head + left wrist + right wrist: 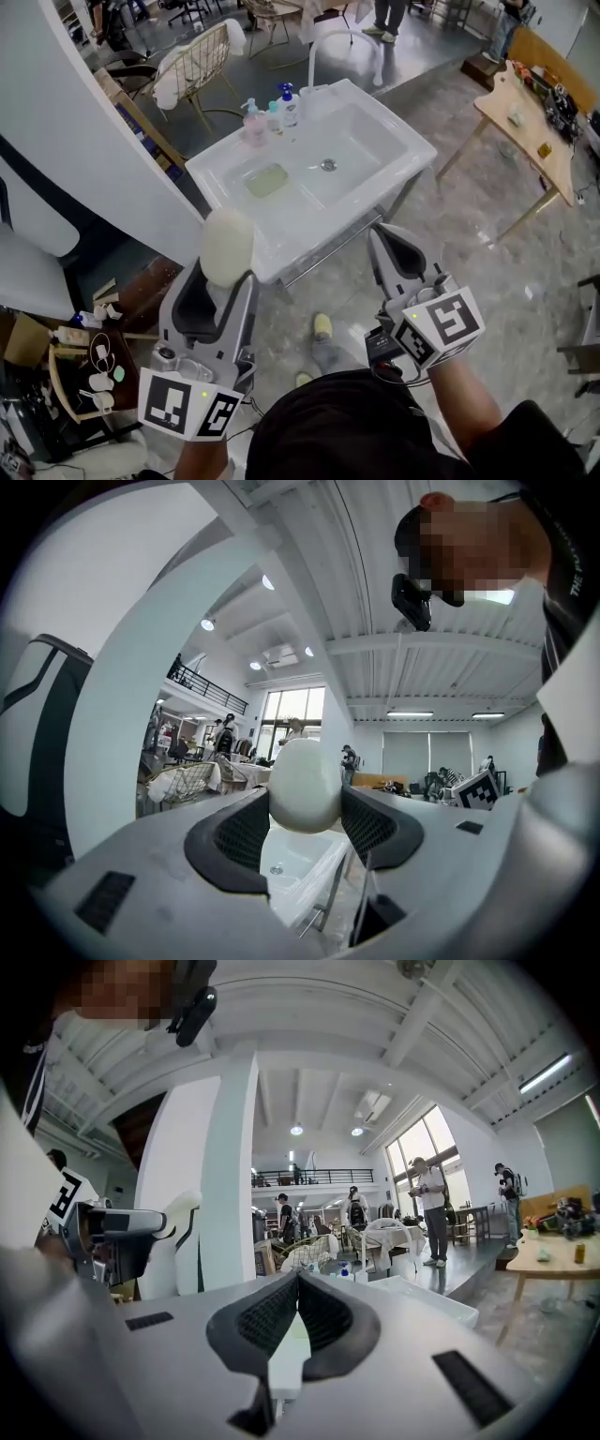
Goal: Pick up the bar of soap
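Left hand-held gripper (226, 281) clamping bar of soap (228, 246); right hand-held gripper (389, 244) closed, empty; white sink (413, 141) beyond.

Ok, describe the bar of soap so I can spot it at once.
Find the white sink; in front of its near-left corner is the left gripper. The soap stands clamped between its jaws: a smooth off-white oval, unlike the flat yellow-green pad lying in the sink.
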The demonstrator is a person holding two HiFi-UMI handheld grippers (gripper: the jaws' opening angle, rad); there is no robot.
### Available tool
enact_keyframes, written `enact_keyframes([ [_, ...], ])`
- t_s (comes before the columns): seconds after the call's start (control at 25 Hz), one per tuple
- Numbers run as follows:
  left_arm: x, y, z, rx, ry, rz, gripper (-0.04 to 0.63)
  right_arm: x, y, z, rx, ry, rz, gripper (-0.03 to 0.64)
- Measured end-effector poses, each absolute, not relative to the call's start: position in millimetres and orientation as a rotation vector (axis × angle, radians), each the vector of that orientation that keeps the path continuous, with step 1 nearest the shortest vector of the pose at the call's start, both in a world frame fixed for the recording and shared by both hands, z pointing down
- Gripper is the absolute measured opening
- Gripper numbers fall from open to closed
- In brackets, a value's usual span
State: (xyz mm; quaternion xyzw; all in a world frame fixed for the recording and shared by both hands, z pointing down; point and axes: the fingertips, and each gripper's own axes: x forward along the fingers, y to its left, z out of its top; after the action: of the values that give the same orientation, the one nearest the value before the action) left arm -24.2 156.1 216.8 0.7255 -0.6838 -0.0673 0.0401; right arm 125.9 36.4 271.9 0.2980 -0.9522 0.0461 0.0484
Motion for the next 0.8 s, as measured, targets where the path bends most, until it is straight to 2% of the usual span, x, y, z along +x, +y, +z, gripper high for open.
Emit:
enact_keyframes([
  [0.4, 12, 256, 215, 2.251, -2.086, -0.241, 0.239, 153, 144, 265, 0.897, -2.902, 0.103, 0.008],
  [0.8, 36, 302, 208, 2.289, -2.067, -0.267, 0.239, 178, 189, 259, 0.913, -2.886, 0.072, 0.008],
])
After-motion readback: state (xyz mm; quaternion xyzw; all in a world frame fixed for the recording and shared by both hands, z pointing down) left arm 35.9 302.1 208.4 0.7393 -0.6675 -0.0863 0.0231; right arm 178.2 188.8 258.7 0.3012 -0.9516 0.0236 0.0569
